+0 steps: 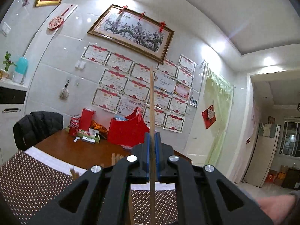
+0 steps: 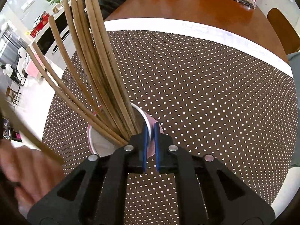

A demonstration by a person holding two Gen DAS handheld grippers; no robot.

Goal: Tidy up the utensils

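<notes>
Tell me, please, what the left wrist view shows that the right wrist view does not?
Only the left wrist view shows the left gripper shut on a single wooden chopstick, with the framed blossom painting behind. Only the right wrist view shows the right gripper clamped on the rim of the pink-and-white cup holding a bundle of wooden chopsticks. Both show the brown dotted mat and the wooden table.

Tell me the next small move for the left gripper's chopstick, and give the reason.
Probably carry the chopstick over the cup and lower its end in. The left gripper is shut on that single stick and holds it above the dotted mat, while the other chopsticks already stand in the cup. The right gripper pinches the cup's rim, which should steady it.
</notes>
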